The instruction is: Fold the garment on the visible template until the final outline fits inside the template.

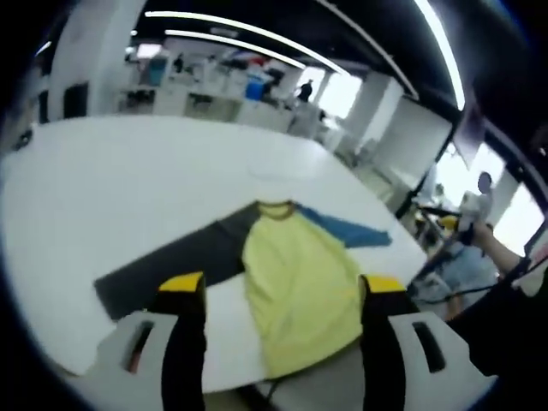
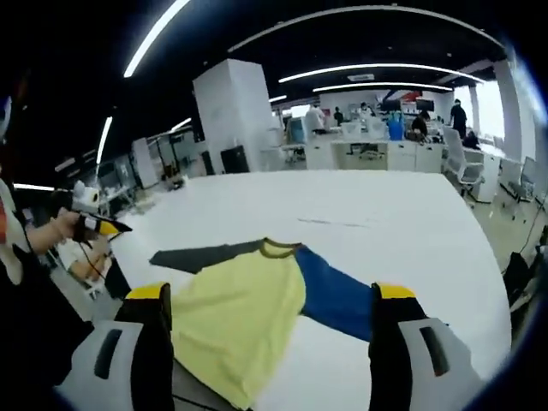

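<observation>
Left gripper view has the long-sleeved shirt (image 1: 300, 287) lying flat on the big white table (image 1: 111, 197), yellow body in the middle, dark grey sleeve (image 1: 175, 265) stretched out one way and blue sleeve (image 1: 347, 227) the other, collar pointing away from the person and the hem reaching the near table edge, apparently just over it. From where things lie, I'd say the folding has not begun: both sleeves are fully spread and no crease or doubled layer shows. A faint outline further up the table (image 2: 330, 223), seen in the right gripper view, may be the template, though it is too thin to be sure, and the shirt sits short of it. So everything is left to do: sleeves in, body folded, and the bundle brought inside the outline. The left gripper (image 1: 281, 300) hangs over the near edge with its yellow-tipped jaws spread wide, the shirt's lower half between them, gripping nothing. The right gripper (image 2: 270, 308) is likewise held low at the hem side, jaws wide apart and empty. Neither is touching the cloth as far as I can tell.
</observation>
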